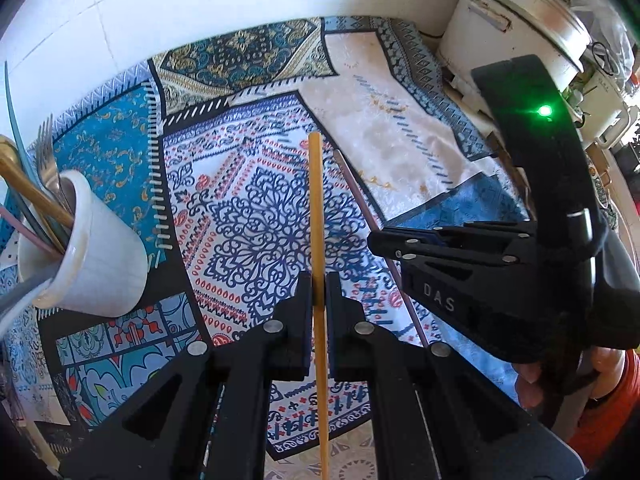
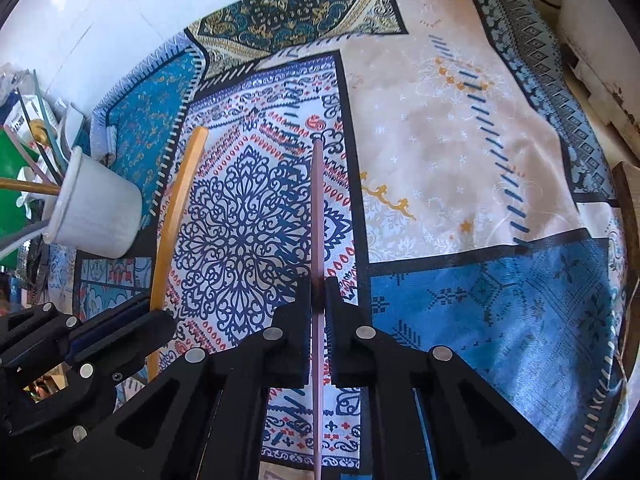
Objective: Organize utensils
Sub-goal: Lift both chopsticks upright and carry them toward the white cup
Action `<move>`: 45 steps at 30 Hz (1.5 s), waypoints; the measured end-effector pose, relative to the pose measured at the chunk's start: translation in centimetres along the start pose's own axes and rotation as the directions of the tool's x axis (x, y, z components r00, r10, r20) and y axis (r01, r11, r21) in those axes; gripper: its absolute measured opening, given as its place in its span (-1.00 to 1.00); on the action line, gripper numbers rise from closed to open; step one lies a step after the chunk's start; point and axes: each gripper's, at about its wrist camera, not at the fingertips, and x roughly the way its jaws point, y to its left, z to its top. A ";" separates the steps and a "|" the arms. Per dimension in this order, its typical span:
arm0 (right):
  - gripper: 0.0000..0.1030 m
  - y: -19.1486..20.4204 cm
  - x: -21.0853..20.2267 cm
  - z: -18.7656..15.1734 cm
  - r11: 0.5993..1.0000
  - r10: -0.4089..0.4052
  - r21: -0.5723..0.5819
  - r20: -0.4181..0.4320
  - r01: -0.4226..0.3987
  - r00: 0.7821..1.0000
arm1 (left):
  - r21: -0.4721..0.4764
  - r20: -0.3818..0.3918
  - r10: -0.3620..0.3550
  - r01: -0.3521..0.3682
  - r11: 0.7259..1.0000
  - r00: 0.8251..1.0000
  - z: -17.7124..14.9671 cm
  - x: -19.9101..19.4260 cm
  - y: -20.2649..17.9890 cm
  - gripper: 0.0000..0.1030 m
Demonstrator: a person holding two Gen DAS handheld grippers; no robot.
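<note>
Both tongs, left [image 1: 319,292] and right [image 2: 319,296], clamped, pointing steeply down.

Only one readable text: raised letters "DAS" stood on the black side of the right gripper [image 1: 374,240], seen in left wrist view, approx mid-body, letters same black as the plastic; no other word or number was legible there; a box [image 2: 18,120] at far left edge of right wrist view, behind the cup [image 2: 100,208], carried dark print, too small & blurred to read; the patterned cloth [image 2: 440,160] showed ornament only, no letters; the white pot [image 1: 512,32] in left wrist view bore no legible label.
</note>
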 end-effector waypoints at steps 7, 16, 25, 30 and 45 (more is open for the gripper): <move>-0.89 0.0 -5.1 0.2 1.000 -0.010 0.001 0.126 0.010 0.992 | 0.013 0.079 -0.006 0.005 1.000 0.997 0.9 -3.1 -1.0 -0.92; -0.88 1.9 -11.6 1.3 0.999 0.013 -0.039 0.303 -0.001 0.953 | -0.001 0.222 -0.006 0.006 1.000 0.975 2.6 -8.8 -1.6 -0.92; -0.88 5.1 -16.6 2.7 0.993 0.078 -0.111 0.438 -0.032 0.896 | -0.034 0.387 0.045 -0.034 0.999 0.921 3.6 -15.4 -0.6 -0.92; -0.88 7.6 -18.9 3.3 0.984 0.128 -0.174 0.498 -0.046 0.858 | -0.087 0.452 0.089 -0.055 0.995 0.887 3.7 -18.6 1.3 -0.92; -0.88 15.5 -20.2 5.3 0.923 0.318 -0.362 0.534 -0.129 0.784 | -0.277 0.568 0.271 -0.130 0.952 0.777 1.9 -26.2 7.4 -0.92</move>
